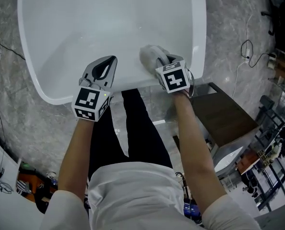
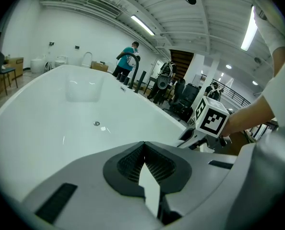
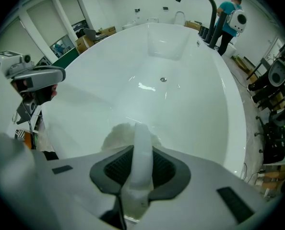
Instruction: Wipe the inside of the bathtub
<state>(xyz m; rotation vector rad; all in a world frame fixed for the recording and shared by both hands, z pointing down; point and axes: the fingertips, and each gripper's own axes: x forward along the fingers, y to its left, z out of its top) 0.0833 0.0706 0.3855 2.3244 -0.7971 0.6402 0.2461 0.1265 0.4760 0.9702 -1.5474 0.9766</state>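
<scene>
Bathtub: white and glossy, filling the upper half of the head view. Its near rim runs just above the person's legs, and the inside looks bare except for the drain.
Tub's handling: hard, smooth and fixed in place, and probably slippery under a cloth. There is nothing on it to grip, only a surface to press against (even pressure should serve better than force).
Cloth: pale, soft and bunched. It appears to rest against the inner wall just inside the near rim, centre right of the head view.
Cloth's handling: light and limp, so it is best held by a fold, with the bulk left free ahead of the pads.
Right gripper: fingers pinching a band of the cloth, with the rest balled up beyond the tips over the tub's inside.
Left gripper: fingers pressed together at the tips, with nothing between them that I can make out. It hovers over the near rim, centre left of the head view, apart from the cloth and the right gripper.
</scene>
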